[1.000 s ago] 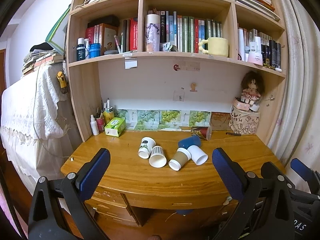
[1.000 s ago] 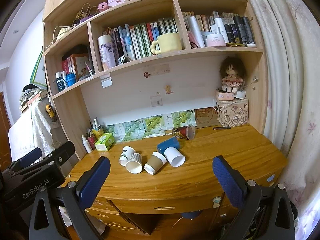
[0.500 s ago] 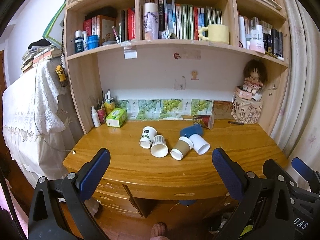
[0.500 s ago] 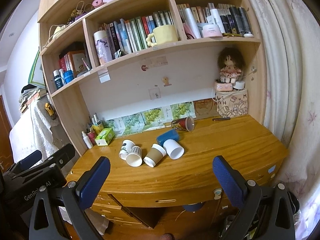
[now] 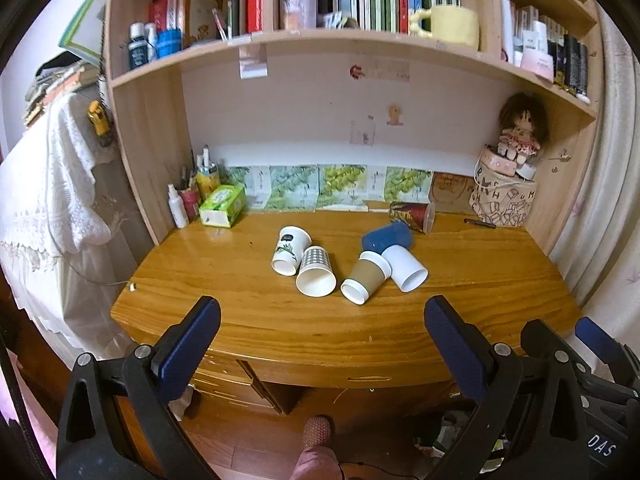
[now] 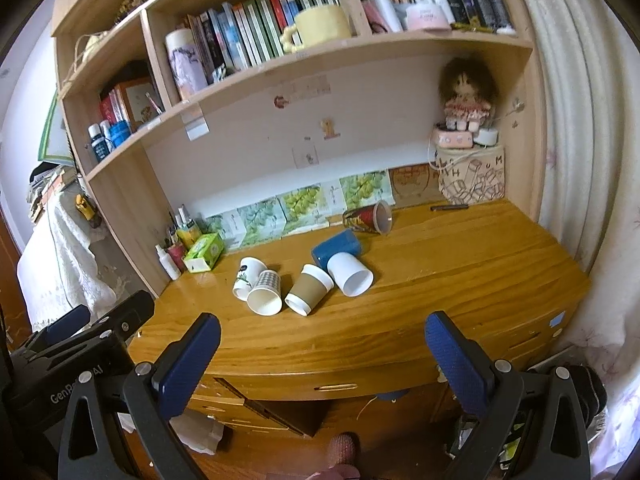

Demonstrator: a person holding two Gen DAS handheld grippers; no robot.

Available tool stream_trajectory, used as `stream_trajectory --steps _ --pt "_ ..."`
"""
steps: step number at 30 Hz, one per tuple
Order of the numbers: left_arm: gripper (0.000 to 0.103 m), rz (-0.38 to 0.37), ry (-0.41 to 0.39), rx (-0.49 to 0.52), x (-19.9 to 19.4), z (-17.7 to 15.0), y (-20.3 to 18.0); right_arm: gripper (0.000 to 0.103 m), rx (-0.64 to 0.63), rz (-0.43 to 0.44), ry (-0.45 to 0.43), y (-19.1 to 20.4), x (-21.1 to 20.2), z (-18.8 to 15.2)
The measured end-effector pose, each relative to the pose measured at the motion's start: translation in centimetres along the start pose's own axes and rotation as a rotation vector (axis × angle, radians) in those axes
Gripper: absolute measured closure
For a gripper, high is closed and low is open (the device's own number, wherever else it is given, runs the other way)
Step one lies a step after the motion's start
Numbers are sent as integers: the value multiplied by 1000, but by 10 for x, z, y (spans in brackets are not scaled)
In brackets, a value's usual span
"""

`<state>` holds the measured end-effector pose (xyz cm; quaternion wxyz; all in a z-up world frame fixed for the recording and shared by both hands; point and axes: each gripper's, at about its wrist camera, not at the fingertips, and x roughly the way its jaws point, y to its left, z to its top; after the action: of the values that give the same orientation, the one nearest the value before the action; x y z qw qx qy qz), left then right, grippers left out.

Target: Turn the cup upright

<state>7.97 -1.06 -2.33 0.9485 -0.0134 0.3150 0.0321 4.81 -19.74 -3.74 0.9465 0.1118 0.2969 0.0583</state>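
Several paper cups lie on their sides on the wooden desk: a white leaf-print cup, a checked cup, a brown cup, a plain white cup, a blue cup and a red patterned cup at the back. They also show in the right wrist view, the brown cup in the middle. My left gripper is open and empty, in front of the desk edge. My right gripper is open and empty, also short of the desk.
A green tissue box and small bottles stand at the desk's back left. A patterned bag with a doll stands at the back right. Shelves with books and a yellow mug hang above. Drawers sit under the desk edge.
Both grippers have moved closer to the desk and tilted down slightly; the cups look larger. Nothing on the desk has moved.
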Motion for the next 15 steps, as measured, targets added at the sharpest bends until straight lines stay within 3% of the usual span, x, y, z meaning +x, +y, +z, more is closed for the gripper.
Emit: stream_trajectory --steps 15 --pt "2 -65 172 13 103 59 11 0 28 5 142 10 97 44"
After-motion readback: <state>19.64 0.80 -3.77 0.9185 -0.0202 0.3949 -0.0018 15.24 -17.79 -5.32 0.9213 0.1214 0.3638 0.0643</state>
